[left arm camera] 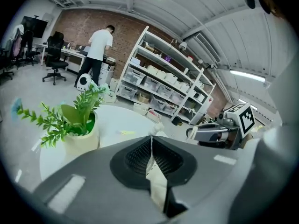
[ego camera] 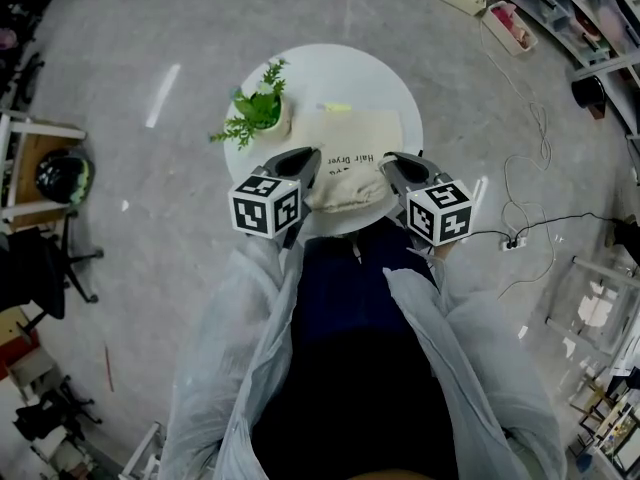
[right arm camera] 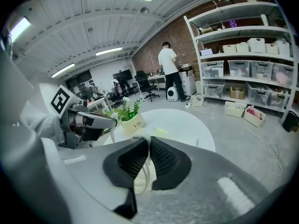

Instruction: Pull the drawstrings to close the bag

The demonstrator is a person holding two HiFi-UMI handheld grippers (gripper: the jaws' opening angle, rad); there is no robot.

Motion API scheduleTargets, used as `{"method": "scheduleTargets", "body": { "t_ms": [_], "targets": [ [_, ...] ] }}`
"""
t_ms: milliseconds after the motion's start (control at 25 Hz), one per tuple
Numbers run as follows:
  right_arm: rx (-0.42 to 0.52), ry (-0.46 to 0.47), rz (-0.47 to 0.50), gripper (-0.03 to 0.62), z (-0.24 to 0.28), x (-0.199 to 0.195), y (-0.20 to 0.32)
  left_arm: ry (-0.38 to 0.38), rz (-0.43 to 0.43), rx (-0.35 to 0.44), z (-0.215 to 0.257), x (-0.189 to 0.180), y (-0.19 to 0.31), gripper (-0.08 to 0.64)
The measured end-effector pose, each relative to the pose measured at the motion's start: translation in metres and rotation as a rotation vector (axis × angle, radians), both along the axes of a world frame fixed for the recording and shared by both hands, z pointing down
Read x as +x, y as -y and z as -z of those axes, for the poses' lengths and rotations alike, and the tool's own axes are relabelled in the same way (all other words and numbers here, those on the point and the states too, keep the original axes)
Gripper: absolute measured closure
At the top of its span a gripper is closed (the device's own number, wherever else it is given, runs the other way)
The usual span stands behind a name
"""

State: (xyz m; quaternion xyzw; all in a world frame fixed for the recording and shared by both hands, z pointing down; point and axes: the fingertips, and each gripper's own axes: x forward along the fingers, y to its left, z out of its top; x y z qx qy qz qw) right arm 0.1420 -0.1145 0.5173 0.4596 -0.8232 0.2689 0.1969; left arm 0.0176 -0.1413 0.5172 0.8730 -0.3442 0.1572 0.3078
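Note:
A cream drawstring bag [ego camera: 357, 146] with dark print lies on the round white table [ego camera: 400, 83]. Its gathered mouth [ego camera: 345, 193] sits at the near edge, between my two grippers. The left gripper [ego camera: 311, 158] is at the mouth's left side and is shut on a cream drawstring [left arm camera: 152, 146] that runs between its black pads. At the right side, the right gripper [ego camera: 389, 161] is shut on the other cream drawstring [right arm camera: 145, 148]. Each gripper shows in the other's view: the right gripper [left arm camera: 211, 133] and the left gripper [right arm camera: 96, 121]. The bag itself is hidden behind the jaws in both gripper views.
A green plant in a cream pot [ego camera: 262, 108] stands on the table's left part, close to the left gripper. A small yellow item [ego camera: 335, 107] lies behind the bag. Cables [ego camera: 530, 198] trail over the floor at right. Storage shelves [right arm camera: 247, 55] and a standing person [left arm camera: 99, 43] are far off.

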Motion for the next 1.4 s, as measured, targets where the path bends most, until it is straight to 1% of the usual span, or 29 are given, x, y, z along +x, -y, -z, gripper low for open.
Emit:
{"method": "scheduleTargets", "body": {
  "t_ms": [240, 360, 440, 480, 560, 600, 680, 760, 880, 960, 1040, 1080, 1120, 1280, 1400],
  "targets": [
    [-0.114, -0.081, 0.037, 0.577, -0.039, 0.0, 0.009, 0.055, -0.024, -0.089, -0.034, 0.021, 0.0, 0.529],
    [-0.156, -0.122, 0.015, 0.575, -0.053, 0.005, 0.013, 0.115, -0.034, -0.103, -0.048, 0.028, -0.001, 0.529],
    [-0.173, -0.141, 0.002, 0.563, -0.057, 0.009, 0.014, 0.139, -0.012, -0.1, -0.052, 0.028, 0.001, 0.51],
    [-0.188, -0.143, 0.009, 0.527, -0.059, 0.009, 0.013, 0.14, 0.001, -0.098, -0.052, 0.027, 0.002, 0.492],
    [-0.241, -0.145, 0.047, 0.368, -0.065, 0.008, 0.005, 0.123, 0.0, -0.107, -0.053, 0.027, 0.001, 0.435],
    [-0.263, -0.152, 0.067, 0.337, -0.068, 0.008, 0.001, 0.11, -0.011, -0.116, -0.053, 0.028, -0.001, 0.404],
    [-0.279, -0.164, 0.087, 0.32, -0.071, 0.01, -0.005, 0.088, -0.03, -0.136, -0.054, 0.031, -0.005, 0.332],
    [-0.279, -0.156, 0.085, 0.309, -0.071, 0.011, -0.008, 0.079, -0.033, -0.146, -0.055, 0.032, -0.007, 0.262],
    [-0.279, -0.13, 0.082, 0.296, -0.069, 0.01, -0.011, 0.082, -0.045, -0.153, -0.056, 0.034, -0.01, 0.205],
    [-0.274, -0.121, 0.085, 0.295, -0.066, 0.01, -0.013, 0.097, -0.067, -0.154, -0.056, 0.037, -0.012, 0.153],
    [-0.262, -0.11, 0.084, 0.295, -0.062, 0.008, -0.014, 0.127, -0.108, -0.154, -0.057, 0.041, -0.015, 0.095],
    [-0.256, -0.104, 0.081, 0.295, -0.06, 0.008, -0.014, 0.141, -0.132, -0.152, -0.058, 0.044, -0.017, 0.052],
    [-0.251, -0.099, 0.077, 0.295, -0.058, 0.008, -0.015, 0.15, -0.152, -0.151, -0.057, 0.045, -0.019, 0.031],
    [-0.236, -0.091, 0.052, 0.295, -0.052, 0.014, -0.017, 0.153, -0.216, -0.152, -0.052, 0.047, -0.029, -0.002],
    [-0.215, -0.077, 0.025, 0.295, -0.044, 0.018, -0.017, 0.171, -0.248, -0.123, -0.044, 0.043, -0.031, -0.006]
  ]
}}
